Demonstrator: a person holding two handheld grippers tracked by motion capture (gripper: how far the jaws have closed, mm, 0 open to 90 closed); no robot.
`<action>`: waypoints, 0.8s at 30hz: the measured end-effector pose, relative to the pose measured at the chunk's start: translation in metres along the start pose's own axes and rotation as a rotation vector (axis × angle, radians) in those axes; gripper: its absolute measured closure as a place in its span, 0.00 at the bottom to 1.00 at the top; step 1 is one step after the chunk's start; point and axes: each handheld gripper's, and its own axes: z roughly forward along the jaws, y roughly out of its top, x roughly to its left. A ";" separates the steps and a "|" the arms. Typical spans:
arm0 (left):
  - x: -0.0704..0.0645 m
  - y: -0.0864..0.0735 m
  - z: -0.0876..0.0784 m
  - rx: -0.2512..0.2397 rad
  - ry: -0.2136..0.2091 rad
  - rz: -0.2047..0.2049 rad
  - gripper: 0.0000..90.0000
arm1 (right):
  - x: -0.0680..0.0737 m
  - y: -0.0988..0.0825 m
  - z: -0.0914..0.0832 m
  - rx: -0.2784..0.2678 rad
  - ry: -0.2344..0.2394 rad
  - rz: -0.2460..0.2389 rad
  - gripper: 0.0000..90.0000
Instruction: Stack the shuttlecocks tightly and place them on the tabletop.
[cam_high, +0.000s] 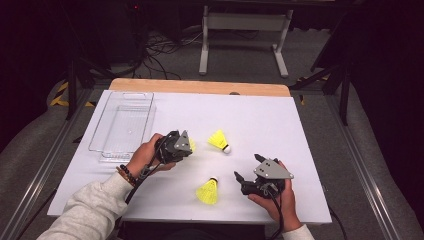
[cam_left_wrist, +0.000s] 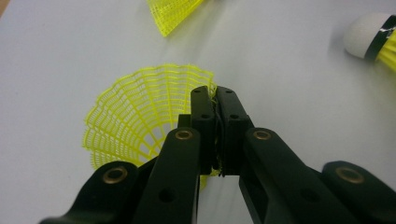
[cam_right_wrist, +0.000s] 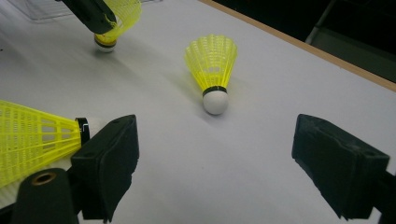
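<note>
Pinching the rim of a yellow shuttlecock's (cam_high: 192, 145) mesh skirt, the left gripper (cam_high: 186, 148) in the high view sits near the middle of the white table (cam_high: 260, 115), just right of the clear plastic tray (cam_high: 122, 125) that lies along the left edge; the right gripper (cam_high: 242, 181) rests near the front edge with its jaws spread and nothing between them, a second shuttlecock (cam_high: 220, 141) lying mid-table and a third (cam_high: 208, 191) just to its left. In the left gripper view the jaws stand clamped together on the thin skirt edge of the held shuttlecock (cam_left_wrist: 140, 114), the mesh bending slightly at the pinch. It looks very light, springy and easily crushed, so a gentle hold on the skirt rim or the firmer cork end seems safest. In the right gripper view the wide-apart pads frame bare table, the second shuttlecock (cam_right_wrist: 212, 70) ahead and the third one (cam_right_wrist: 35, 135) touching the left pad's side. Open table lies between the held shuttlecock and the tray; its raised rim is the only obstacle I judge.
</note>
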 end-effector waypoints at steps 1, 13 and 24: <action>-0.001 0.002 0.000 0.017 0.003 0.015 0.98 | 0.000 0.000 0.000 -0.001 0.001 0.001 0.18; 0.011 -0.014 -0.028 0.116 0.043 0.066 0.99 | 0.000 0.000 0.001 0.004 0.009 0.010 0.18; 0.003 -0.017 -0.011 0.135 -0.015 0.096 0.97 | 0.002 -0.001 0.004 0.021 0.020 -0.006 0.17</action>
